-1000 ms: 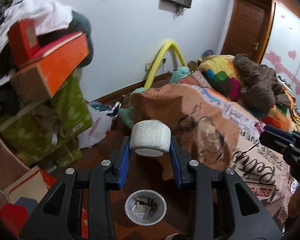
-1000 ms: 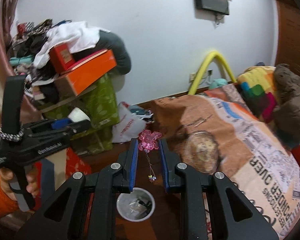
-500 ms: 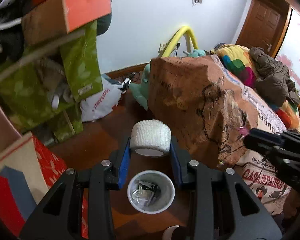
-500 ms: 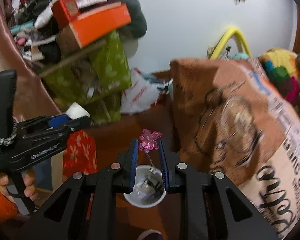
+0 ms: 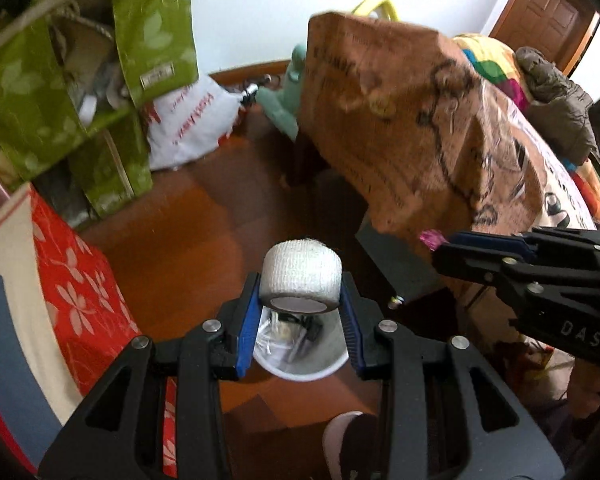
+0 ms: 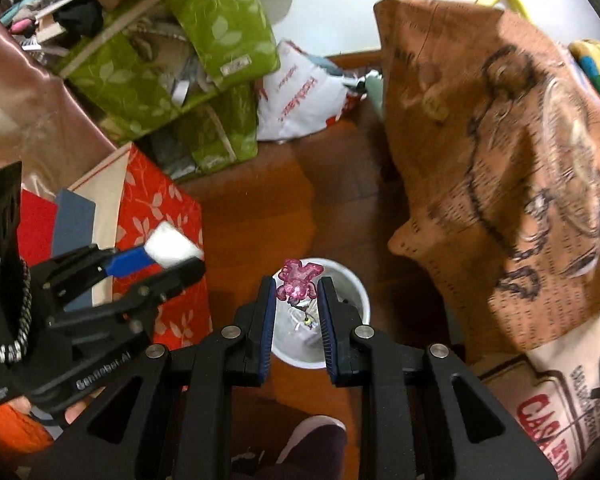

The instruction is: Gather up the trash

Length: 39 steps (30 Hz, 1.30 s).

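My left gripper is shut on a white bandage roll and holds it right above a white trash bin on the wooden floor. The bin has scraps inside. My right gripper is shut on a pink flower-shaped trinket with a dangling string, above the same bin. The left gripper with the roll shows at the left of the right wrist view. The right gripper shows at the right of the left wrist view, with the pink trinket at its tip.
A bed with an orange printed cover stands right of the bin. Green fabric boxes and a white plastic bag are stacked at the back left. A red floral bag stands left of the bin. A shoe is near the bottom.
Both grippers have tilted downward and moved closer over the bin, each still holding its item. The bin now appears larger and directly under the fingertips.
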Each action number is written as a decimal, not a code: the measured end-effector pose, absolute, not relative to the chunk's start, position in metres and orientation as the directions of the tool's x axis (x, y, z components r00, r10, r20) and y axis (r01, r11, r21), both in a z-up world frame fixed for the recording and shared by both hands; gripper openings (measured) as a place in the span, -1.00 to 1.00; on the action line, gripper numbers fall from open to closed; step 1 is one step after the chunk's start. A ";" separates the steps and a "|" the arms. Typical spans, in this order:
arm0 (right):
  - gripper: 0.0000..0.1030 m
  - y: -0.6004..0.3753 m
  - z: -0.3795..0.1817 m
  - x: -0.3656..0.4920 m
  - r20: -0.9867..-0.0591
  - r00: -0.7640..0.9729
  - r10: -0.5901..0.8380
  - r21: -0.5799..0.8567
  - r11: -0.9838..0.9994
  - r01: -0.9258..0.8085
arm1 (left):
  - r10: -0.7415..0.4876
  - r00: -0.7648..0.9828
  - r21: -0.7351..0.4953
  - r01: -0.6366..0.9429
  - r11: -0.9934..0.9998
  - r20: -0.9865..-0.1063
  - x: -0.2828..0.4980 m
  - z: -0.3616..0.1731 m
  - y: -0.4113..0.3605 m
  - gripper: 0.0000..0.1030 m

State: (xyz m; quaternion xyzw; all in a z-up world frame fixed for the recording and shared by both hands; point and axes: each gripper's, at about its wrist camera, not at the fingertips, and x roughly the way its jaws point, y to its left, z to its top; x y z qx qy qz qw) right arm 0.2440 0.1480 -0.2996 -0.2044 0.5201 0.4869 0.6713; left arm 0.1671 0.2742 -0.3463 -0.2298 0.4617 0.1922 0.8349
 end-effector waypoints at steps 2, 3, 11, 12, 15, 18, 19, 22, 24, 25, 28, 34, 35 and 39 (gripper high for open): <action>-0.62 0.152 -0.308 0.245 -0.900 -0.044 0.433 0.254 0.441 -0.861 | 0.093 0.484 -0.207 -0.530 0.822 -0.870 0.169 -0.355 0.273 -0.28; -0.62 0.155 -0.312 0.245 -0.900 -0.067 0.430 0.272 0.437 -0.857 | 0.084 0.477 -0.208 -0.526 0.825 -0.875 0.170 -0.360 0.273 -0.28; -0.42 0.162 -0.323 0.244 -0.932 -0.081 0.354 0.235 0.419 -0.877 | 0.027 0.437 -0.232 -0.528 0.817 -0.899 0.173 -0.386 0.270 -0.28; -0.36 0.161 -0.323 0.245 -0.932 -0.077 0.354 0.233 0.423 -0.875 | 0.023 0.437 -0.237 -0.530 0.815 -0.899 0.174 -0.387 0.270 -0.28; -0.15 0.153 -0.318 0.249 -0.928 -0.060 0.367 0.232 0.443 -0.866 | 0.011 0.431 -0.245 -0.533 0.810 -0.902 0.179 -0.390 0.269 -0.28; -0.15 0.146 -0.311 0.253 -0.928 -0.038 0.370 0.219 0.461 -0.860 | -0.011 0.401 -0.247 -0.544 0.802 -0.916 0.188 -0.394 0.269 -0.28; -0.15 0.143 -0.308 0.255 -0.928 -0.035 0.372 0.220 0.467 -0.856 | -0.020 0.392 -0.250 -0.546 0.799 -0.920 0.192 -0.394 0.269 -0.24; -0.15 0.132 -0.297 0.258 -0.926 -0.023 0.378 0.217 0.480 -0.850 | -0.023 0.376 -0.243 -0.548 0.800 -0.926 0.197 -0.390 0.266 -0.11; -0.15 0.125 -0.289 0.257 -0.924 -0.004 0.383 0.206 0.488 -0.848 | -0.006 0.374 -0.229 -0.556 0.799 -0.927 0.199 -0.382 0.266 0.06; -0.15 0.122 -0.284 0.257 -0.922 0.002 0.388 0.205 0.491 -0.847 | 0.001 0.374 -0.224 -0.559 0.799 -0.928 0.199 -0.378 0.266 0.13; -0.15 0.107 -0.263 0.254 -0.909 0.029 0.416 0.205 0.505 -0.838 | 0.023 0.386 -0.214 -0.561 0.800 -0.922 0.196 -0.358 0.264 0.13; -0.15 0.074 -0.209 0.239 -0.868 0.105 0.485 0.191 0.521 -0.832 | 0.070 0.464 -0.210 -0.525 0.825 -0.883 0.178 -0.292 0.249 0.13; -0.15 0.066 -0.196 0.234 -0.857 0.127 0.500 0.183 0.526 -0.830 | 0.083 0.483 -0.205 -0.513 0.833 -0.872 0.173 -0.276 0.245 0.13; -0.15 0.030 -0.145 0.213 -0.795 0.221 0.565 0.168 0.555 -0.815 | 0.113 0.566 -0.198 -0.459 0.866 -0.816 0.152 -0.212 0.222 0.13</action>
